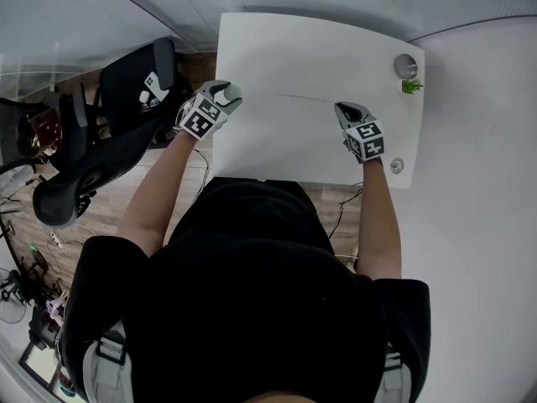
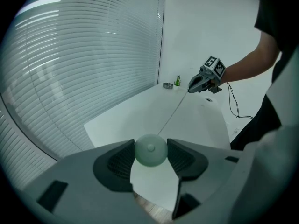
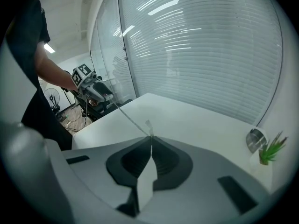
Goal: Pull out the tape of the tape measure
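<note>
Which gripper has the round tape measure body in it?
The left gripper: the pale green tape measure is clamped between its jaws. The right gripper pinches only the thin tape.

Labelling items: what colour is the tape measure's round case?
The case is pale green; left gripper view.

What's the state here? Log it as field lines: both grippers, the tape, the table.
left gripper: fingers closed on the round tape measure case
right gripper: fingers shut on the end of the tape
tape: pulled out, stretched between the two grippers over the table
table: white; small plant and round metal object at one corner
</note>
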`<state>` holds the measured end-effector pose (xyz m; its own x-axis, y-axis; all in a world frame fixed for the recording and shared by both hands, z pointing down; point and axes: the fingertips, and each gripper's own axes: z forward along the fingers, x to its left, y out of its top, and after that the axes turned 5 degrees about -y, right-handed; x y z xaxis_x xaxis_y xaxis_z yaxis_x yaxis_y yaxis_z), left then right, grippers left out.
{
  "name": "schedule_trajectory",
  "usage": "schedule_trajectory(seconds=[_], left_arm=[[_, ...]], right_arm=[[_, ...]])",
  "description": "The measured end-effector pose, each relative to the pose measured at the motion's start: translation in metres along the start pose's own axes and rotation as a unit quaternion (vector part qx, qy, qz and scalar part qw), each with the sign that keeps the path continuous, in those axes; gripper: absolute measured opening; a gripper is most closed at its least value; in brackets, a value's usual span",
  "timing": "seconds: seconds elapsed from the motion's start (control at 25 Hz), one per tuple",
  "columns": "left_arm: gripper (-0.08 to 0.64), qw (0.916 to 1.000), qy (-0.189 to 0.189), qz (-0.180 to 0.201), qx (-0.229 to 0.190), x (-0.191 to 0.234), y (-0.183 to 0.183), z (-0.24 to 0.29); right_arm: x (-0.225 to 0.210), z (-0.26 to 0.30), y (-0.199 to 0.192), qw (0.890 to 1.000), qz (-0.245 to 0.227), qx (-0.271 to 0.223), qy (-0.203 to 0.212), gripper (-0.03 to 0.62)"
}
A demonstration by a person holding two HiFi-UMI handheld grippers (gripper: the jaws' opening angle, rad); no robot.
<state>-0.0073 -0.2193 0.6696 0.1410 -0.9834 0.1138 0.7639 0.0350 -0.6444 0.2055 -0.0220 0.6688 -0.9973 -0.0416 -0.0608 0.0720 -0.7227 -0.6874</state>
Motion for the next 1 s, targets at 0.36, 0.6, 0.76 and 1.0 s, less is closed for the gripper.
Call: schedule_trajectory(seconds=[0.36, 0.6, 0.76, 1.0], left_arm=[[0.230, 0.9999, -0.001, -0.007, 0.012, -0.009, -0.013, 0.016], [0.231, 0.9996, 0.001, -0.017, 0.022, -0.013, -0.025, 0.027], [0.232, 0.9993, -0.002, -0.020, 0.032, -0.017, -0.035, 0.034], [0.232, 0.9989, 0.001, -0.016, 0.044, -0.015, -0.045, 0.048]], right_arm=[[0.000, 0.016, -0.018, 1.000, 0.001, 0.021, 0.010, 0.011], [-0.001, 0.024, -0.026, 0.999, 0.000, 0.034, 0.011, 0.011], [0.000, 0.030, -0.032, 0.999, 0.000, 0.040, 0.014, 0.011], [0.000, 0.038, -0.043, 0.999, 0.003, 0.048, 0.013, 0.011]])
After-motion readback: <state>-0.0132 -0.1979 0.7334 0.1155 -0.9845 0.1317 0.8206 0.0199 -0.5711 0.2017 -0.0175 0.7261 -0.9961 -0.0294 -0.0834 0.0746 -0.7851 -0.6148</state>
